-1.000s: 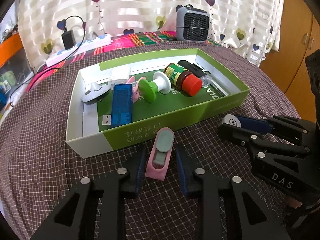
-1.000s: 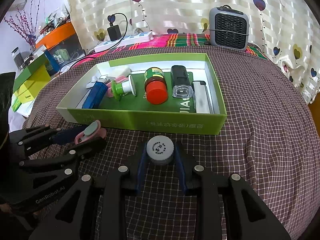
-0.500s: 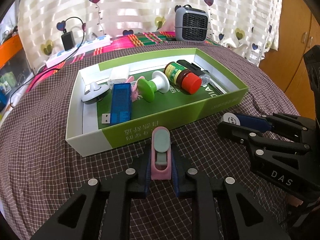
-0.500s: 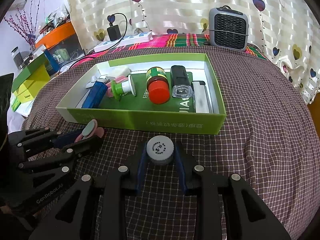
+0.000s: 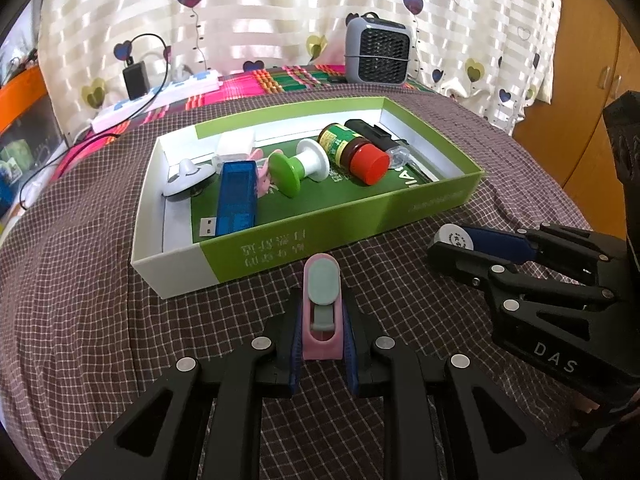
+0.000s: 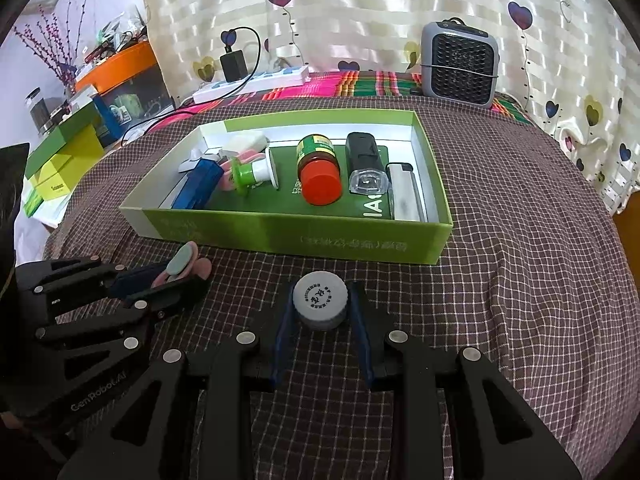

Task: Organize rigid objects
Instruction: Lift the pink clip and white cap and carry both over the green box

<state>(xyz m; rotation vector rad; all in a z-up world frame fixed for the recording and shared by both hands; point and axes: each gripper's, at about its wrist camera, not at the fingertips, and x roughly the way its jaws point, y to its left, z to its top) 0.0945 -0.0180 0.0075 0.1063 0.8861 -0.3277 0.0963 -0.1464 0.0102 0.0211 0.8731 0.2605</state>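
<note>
A pink clip with a grey-green lever (image 5: 321,292) lies on the checked cloth just before the green-and-white box (image 5: 360,216). My left gripper (image 5: 322,320) is shut on the clip's sides; the right wrist view shows that gripper (image 6: 180,276) low on the left. My right gripper (image 6: 320,304) is shut on a small round grey-capped jar (image 6: 320,294), which rests on the cloth near the box's front wall (image 6: 320,236). Inside the box lie a blue USB stick (image 5: 236,196), a green-and-white knob (image 5: 298,168), a red-lidded jar (image 5: 356,152) and a black device (image 6: 364,160).
A grey fan heater (image 6: 460,64) and a white power strip (image 6: 252,82) with a black charger stand at the back by the heart-print curtain. Stacked green and yellow boxes (image 6: 60,152) sit off the left edge. A wooden cabinet (image 5: 580,80) is at the right.
My left gripper's jaws have closed from either side onto the pink clip, which now stands straight between the pads. The right gripper and its grey-capped jar have not moved.
</note>
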